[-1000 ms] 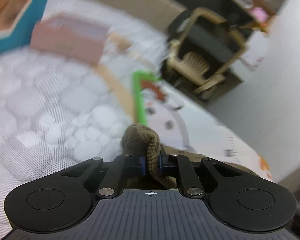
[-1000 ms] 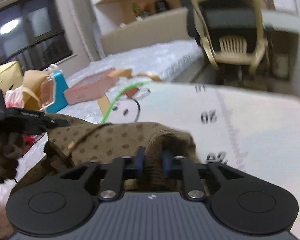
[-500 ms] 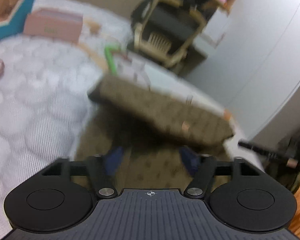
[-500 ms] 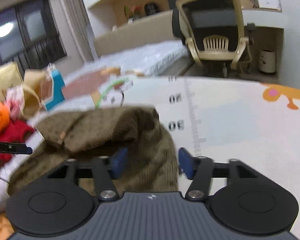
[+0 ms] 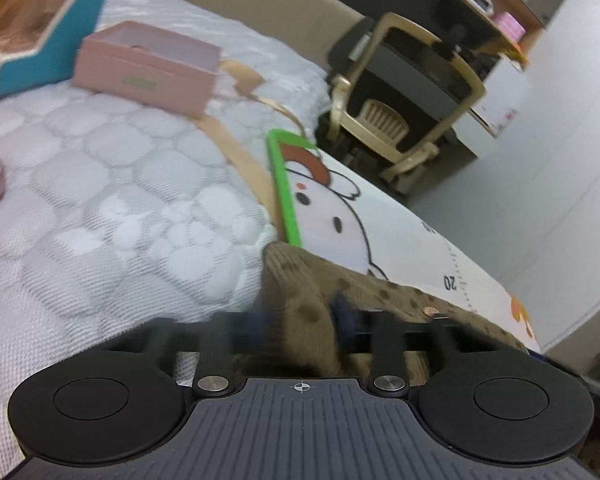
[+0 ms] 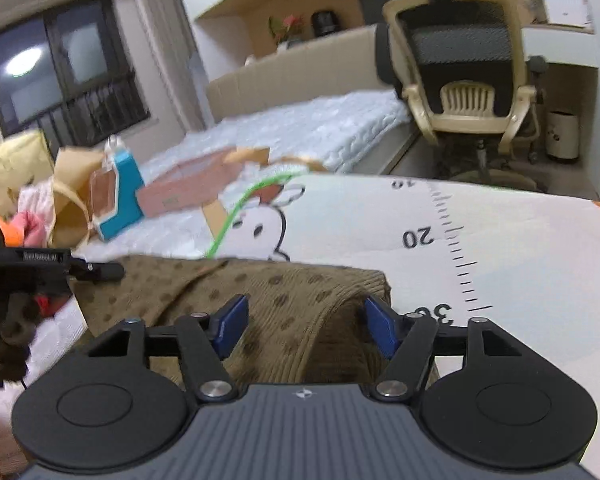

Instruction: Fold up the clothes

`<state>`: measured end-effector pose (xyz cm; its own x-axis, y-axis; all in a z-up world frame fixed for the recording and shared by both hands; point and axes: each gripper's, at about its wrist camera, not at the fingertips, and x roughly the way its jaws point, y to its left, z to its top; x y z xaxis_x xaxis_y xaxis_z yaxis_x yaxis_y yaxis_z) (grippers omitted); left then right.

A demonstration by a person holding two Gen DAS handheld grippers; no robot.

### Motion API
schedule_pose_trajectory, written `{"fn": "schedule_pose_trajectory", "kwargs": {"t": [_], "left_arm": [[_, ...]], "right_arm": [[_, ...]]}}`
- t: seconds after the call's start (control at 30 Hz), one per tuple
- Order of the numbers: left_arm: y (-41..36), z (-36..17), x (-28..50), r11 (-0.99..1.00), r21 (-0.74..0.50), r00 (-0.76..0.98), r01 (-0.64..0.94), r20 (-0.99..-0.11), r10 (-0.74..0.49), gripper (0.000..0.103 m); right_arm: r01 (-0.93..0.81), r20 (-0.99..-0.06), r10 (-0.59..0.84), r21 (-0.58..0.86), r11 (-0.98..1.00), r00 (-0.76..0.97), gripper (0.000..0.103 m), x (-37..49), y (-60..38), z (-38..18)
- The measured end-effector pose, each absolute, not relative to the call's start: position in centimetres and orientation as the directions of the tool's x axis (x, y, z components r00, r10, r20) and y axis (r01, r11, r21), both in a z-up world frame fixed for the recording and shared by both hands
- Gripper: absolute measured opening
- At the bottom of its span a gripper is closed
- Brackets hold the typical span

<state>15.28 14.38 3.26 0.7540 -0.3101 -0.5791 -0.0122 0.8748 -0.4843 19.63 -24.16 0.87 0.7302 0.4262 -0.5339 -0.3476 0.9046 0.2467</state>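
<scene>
Brown dotted knit garment (image 6: 284, 304) lying on the play mat (image 6: 520, 248), its far edge near the mat's green-bordered edge beside the quilted mattress (image 5: 100, 208). Right gripper (image 6: 302, 326) spread wide, blue pads (image 6: 230, 326) either side of a raised fold, gripping nothing. Left gripper (image 5: 300, 320) blurred; fingers flanking a hump of the knit, grip impossible to tell. Pink box (image 5: 148, 66) and blue carton (image 5: 40, 36) farther back on the mattress. Office chair (image 6: 468, 76) beyond the mat's far edge.

Both low, close; sweater (image 5: 312, 304) apparently shared.
</scene>
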Motion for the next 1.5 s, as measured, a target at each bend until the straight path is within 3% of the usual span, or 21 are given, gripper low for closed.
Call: {"fn": "schedule_pose_trajectory", "kwargs": {"t": [0.03, 0.07, 0.17, 0.27, 0.3, 0.4, 0.43, 0.47, 0.53, 0.6, 0.77, 0.87, 0.93, 0.97, 1.03, 1.07, 1.13, 1.23, 1.3, 1.37, 1.5], "left_arm": [[14.1, 3.4, 15.3, 0.878, -0.479, 0.752, 0.003, -0.578, -0.318, 0.019], [13.8, 3.7, 14.5, 0.869, -0.494, 0.747, 0.026, -0.568, -0.345, 0.019], [13.0, 4.6, 11.6, 0.831, -0.547, 0.727, 0.1, -0.53, -0.437, 0.019], [12.2, 3.8, 9.4, 0.832, -0.542, 0.704, 0.115, -0.547, -0.453, 0.019], [12.1, 3.1, 9.2, 0.84, -0.531, 0.694, 0.108, -0.565, -0.446, 0.019], [12.0, 1.5, 9.5, 0.848, -0.526, 0.671, 0.074, -0.602, -0.432, 0.02], [12.1, 1.5, 9.6, 0.847, -0.527, 0.671, 0.072, -0.603, -0.432, 0.02], [12.1, 1.5, 9.8, 0.846, -0.529, 0.67, 0.069, -0.603, -0.432, 0.02], [12.2, 1.4, 10.1, 0.844, -0.533, 0.669, 0.064, -0.605, -0.433, 0.02], [12.3, 2.0, 9.9, 0.843, -0.533, 0.676, 0.08, -0.592, -0.438, 0.018], [12.3, 5.6, 5.0, 0.819, -0.537, 0.695, 0.201, -0.511, -0.506, 0.018], [11.8, 5.4, 1.6, 0.825, -0.517, 0.679, 0.228, -0.523, -0.515, 0.019], [11.5, 4.0, 0.5, 0.833, -0.51, 0.646, 0.212, -0.566, -0.511, 0.028], [11.3, 3.1, 0.1, 0.84, -0.504, 0.625, 0.202, -0.594, -0.507, 0.032], [11.1, 1.6, -0.2, 0.86, -0.482, 0.586, 0.17, -0.652, -0.481, 0.044], [11.2, 1.4, -0.3, 0.862, -0.48, 0.57, 0.164, -0.666, -0.48, 0.051], [12.1, 2.4, -0.2, 0.841, -0.509, 0.595, 0.182, -0.624, -0.507, 0.071], [13.6, 4.3, 0.5, 0.802, -0.559, 0.646, 0.211, -0.536, -0.544, 0.092], [14.3, 4.7, 2.3, 0.767, -0.606, 0.658, 0.211, -0.492, -0.57, 0.093], [14.7, 3.5, 4.8, 0.746, -0.65, 0.638, 0.147, -0.514, -0.573, 0.093], [15.2, 0.2, 9.7, 0.686, -0.726, 0.564, 0.047, -0.547, -0.618, 0.093]], "right_arm": [[-0.352, -0.542, 0.411, 0.215, 0.911, 0.733, 0.023, 19.7, -24.1, 0.9], [-0.355, -0.535, 0.411, 0.21, 0.911, 0.739, 0.019, 19.5, -24.5, 1.2], [-0.357, -0.509, 0.413, 0.209, 0.911, 0.756, 0.014, 18.5, -26.2, 2.0], [-0.361, -0.54, 0.418, 0.214, 0.907, 0.73, 0.013, 18.2, -26.9, 1.2], [-0.367, -0.551, 0.429, 0.227, 0.902, 0.715, 0.017, 18.2, -27.1, 0.9], [-0.362, -0.548, 0.484, 0.322, 0.875, 0.682, 0.057, 18.6, -27.5, -0.2], [-0.358, -0.552, 0.489, 0.335, 0.872, 0.675, 0.058, 18.7, -27.4, -0.6], [-0.353, -0.558, 0.492, 0.344, 0.87, 0.668, 0.057, 18.8, -27.1, -1.0], [-0.362, -0.557, 0.481, 0.317, 0.877, 0.677, 0.022, 18.4, -26.4, -0.7], [-0.389, -0.521, 0.477, 0.276, 0.879, 0.708, 0.012, 17.0, -26.0, 0.9], [-0.455, -0.444, 0.525, 0.263, 0.851, 0.726, 0.01, 10.8, -27.0, 4.8], [-0.45, -0.465, 0.526, 0.272, 0.85, 0.712, 0.01, 7.5, -27.9, 4.2], [-0.405, -0.542, 0.487, 0.272, 0.873, 0.685, 0.011, 7.1, -28.2, 1.8], [-0.38, -0.582, 0.465, 0.271, 0.885, 0.667, 0.013, 6.9, -28.4, 0.6], [-0.317, -0.627, 0.432, 0.294, 0.902, 0.648, 0.039, 7.1, -29.1, -1.0], [-0.3, -0.627, 0.43, 0.309, 0.903, 0.65, 0.046, 7.1, -29.7, -1.0], [-0.291, -0.588, 0.437, 0.331, 0.898, 0.681, 0.057, 7.1, -30.9, 0.2], [-0.304, -0.496, 0.478, 0.392, 0.868, 0.725, 0.076, 8.0, -32.4, 2.9], [-0.318, -0.46, 0.528, 0.459, 0.829, 0.714, 0.078, 10.0, -32.6, 3.6], [-0.303, -0.464, 0.56, 0.518, 0.8, 0.686, 0.08, 12.8, -32.2, 3.0], [-0.216, -0.535, 0.631, 0.642, 0.736, 0.562, 0.08, 18.7, -30.8, -0.5]]}}
